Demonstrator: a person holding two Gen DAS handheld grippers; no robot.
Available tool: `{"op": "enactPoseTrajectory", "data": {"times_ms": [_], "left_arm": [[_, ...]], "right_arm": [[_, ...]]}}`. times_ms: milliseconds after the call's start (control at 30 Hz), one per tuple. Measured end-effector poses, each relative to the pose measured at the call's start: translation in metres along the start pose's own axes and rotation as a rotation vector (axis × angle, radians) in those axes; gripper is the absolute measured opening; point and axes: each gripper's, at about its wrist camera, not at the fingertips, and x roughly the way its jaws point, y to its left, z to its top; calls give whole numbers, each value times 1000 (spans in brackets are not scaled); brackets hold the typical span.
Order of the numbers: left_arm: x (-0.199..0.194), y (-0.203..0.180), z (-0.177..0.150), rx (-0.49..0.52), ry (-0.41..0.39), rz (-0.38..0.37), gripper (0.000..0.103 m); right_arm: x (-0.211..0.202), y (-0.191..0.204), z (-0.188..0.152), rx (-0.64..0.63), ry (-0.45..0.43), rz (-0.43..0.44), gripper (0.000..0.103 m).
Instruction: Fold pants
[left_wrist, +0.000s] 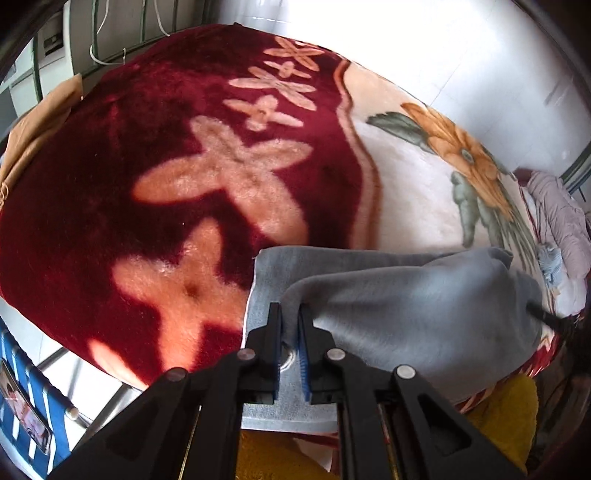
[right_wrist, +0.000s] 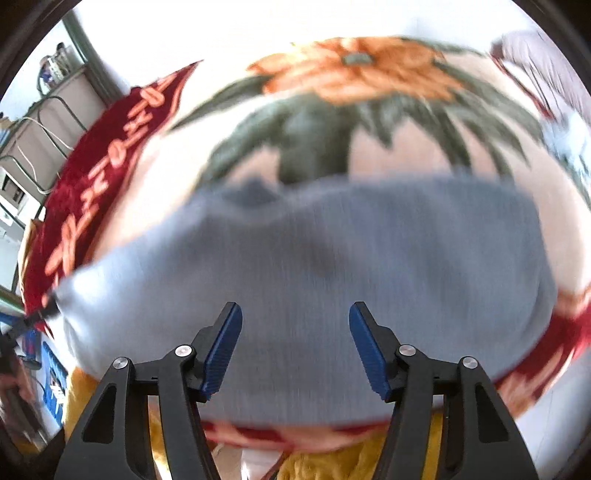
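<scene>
Left gripper (left_wrist: 290, 314) fingers pinched shut on fold of soft grey pants (left_wrist: 406, 295). Right gripper (right_wrist: 295, 347) fingers wide apart, grey cloth under gap, not pinched. Pants lie ahead of fingers on fluffy red-and-cream flower blanket (left_wrist: 184, 166).

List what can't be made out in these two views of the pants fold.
- Pants, left wrist view: the near edge is hidden behind the left hand-held gripper, so how much cloth it pinches is unclear.
- Pants, right wrist view: motion blur wipes out seams and folds; waist and legs can't be told apart.
- Right hand-held gripper: open; contact with the cloth can't be judged.
- Pale bundle at the blanket's far edge: too small and distorted to identify.
</scene>
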Motion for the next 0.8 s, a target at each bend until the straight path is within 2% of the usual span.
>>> {"op": "enactPoseTrajectory", "data": {"times_ms": [100, 267, 300, 367, 400, 433, 467, 533, 567, 667, 733, 800], "left_arm": [[-1, 4, -2, -24, 0, -13, 9], [-1, 4, -1, -32, -7, -21, 9], [-1, 3, -1, -34, -9, -25, 9], [-4, 4, -2, -46, -13, -37, 9], [-9, 3, -3, -54, -34, -49, 9], [-15, 3, -4, -53, -62, -62, 9], [-23, 2, -5, -42, -90, -64, 9], [-28, -2, -4, -9, -113, -29, 9], [-25, -4, -3, 7, -108, -7, 9], [-8, -4, 3, 39, -94, 98, 13], [-1, 0, 6, 30, -99, 200, 23], [-1, 7, 7, 9, -97, 252, 29]], "right_arm": [[12, 9, 34, -75, -15, -24, 63], [50, 21, 58, -167, 74, 10, 63], [59, 22, 61, -179, 88, 7, 59], [68, 23, 62, -189, 107, 26, 32], [71, 23, 63, -185, 118, 54, 12], [67, 23, 64, -188, 97, 54, 9], [57, 26, 64, -205, 25, 52, 9], [46, 29, 68, -208, -52, 53, 8], [48, 30, 71, -201, -54, 51, 8], [76, 38, 74, -232, 9, -7, 8], [92, 43, 71, -265, 40, -56, 8], [97, 49, 67, -294, 17, -113, 9]]}}
